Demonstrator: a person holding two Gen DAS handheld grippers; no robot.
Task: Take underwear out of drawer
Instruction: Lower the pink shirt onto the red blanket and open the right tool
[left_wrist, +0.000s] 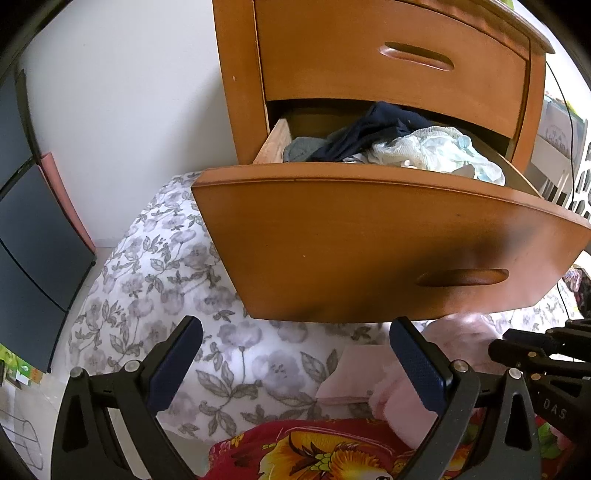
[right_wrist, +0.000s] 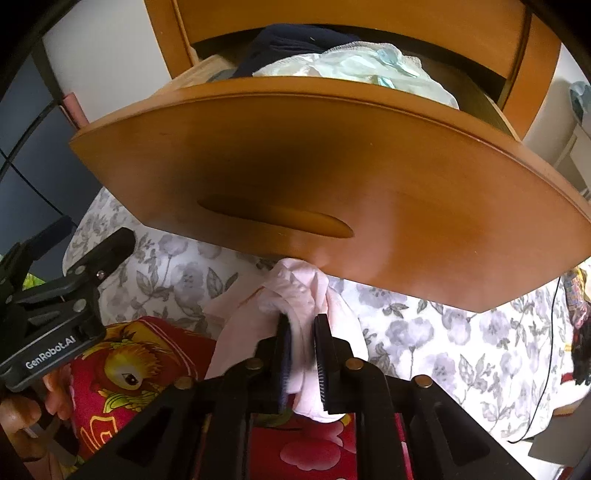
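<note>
Below the open drawer, over the floral bedding: both grippers, pointing down.

Right gripper (right_wrist: 302, 325): jaws a narrow gap apart, pink underwear (right_wrist: 303, 291) bunched between them; cloth lies against the left pad, the right pad seems just clear of it (blur makes contact hard to read).

Pink underwear: out of the drawer, hanging just under the drawer front (right_wrist: 332, 166), spilling forward of and below the fingertips onto the bedding (right_wrist: 461, 332).

Left gripper (left_wrist: 295, 343): jaws wide apart, nothing between the pads; pink cloth lies beyond and beside its right finger (left_wrist: 417, 365).

Drawer (left_wrist: 369, 221): pulled out, above and ahead of both sets of fingers.

Drawer contents: dark navy garment (left_wrist: 373, 129), pale mint lace-edged piece (left_wrist: 436, 151), grey item (left_wrist: 299, 147) at the left, all heaped inside.

Red printed cloth (right_wrist: 140, 369): near side of the fingers, under both grippers.
</note>
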